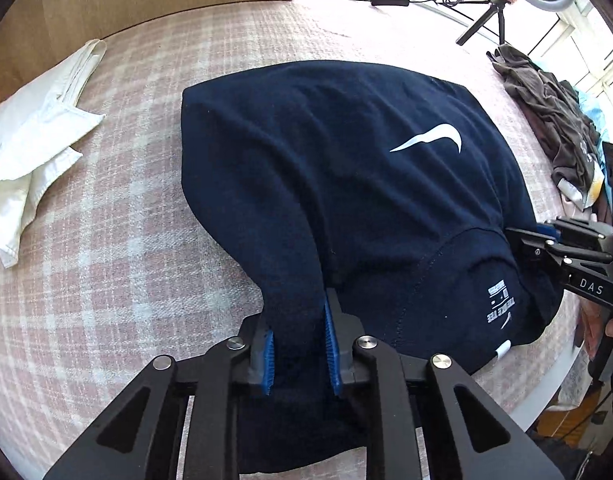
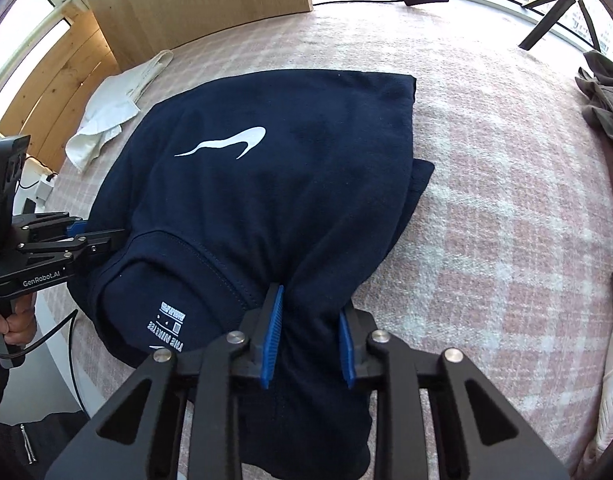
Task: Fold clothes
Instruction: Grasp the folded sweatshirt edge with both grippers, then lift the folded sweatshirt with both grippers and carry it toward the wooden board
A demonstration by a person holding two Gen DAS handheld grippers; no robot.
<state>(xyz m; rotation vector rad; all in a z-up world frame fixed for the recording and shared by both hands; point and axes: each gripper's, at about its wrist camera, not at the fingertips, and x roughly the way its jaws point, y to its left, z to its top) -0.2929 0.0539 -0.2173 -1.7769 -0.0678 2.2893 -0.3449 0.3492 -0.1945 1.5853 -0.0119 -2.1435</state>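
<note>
Left wrist view | left tongs (image 1: 298, 344) and right tongs (image 2: 308, 338) clamped on near shoulders of navy T-shirt (image 1: 326, 152) | fold step | next, probably: lifted together toward far hem

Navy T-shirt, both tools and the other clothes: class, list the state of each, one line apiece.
Navy T-shirt: partly folded, logo up, neck end bunched in both tools.
Left tool: shut on the shirt's shoulder.
Right tool: shut on the other shoulder.
White cloth: loosely folded, lying aside.
Grey clothes: crumpled, unfolded pile.
</note>
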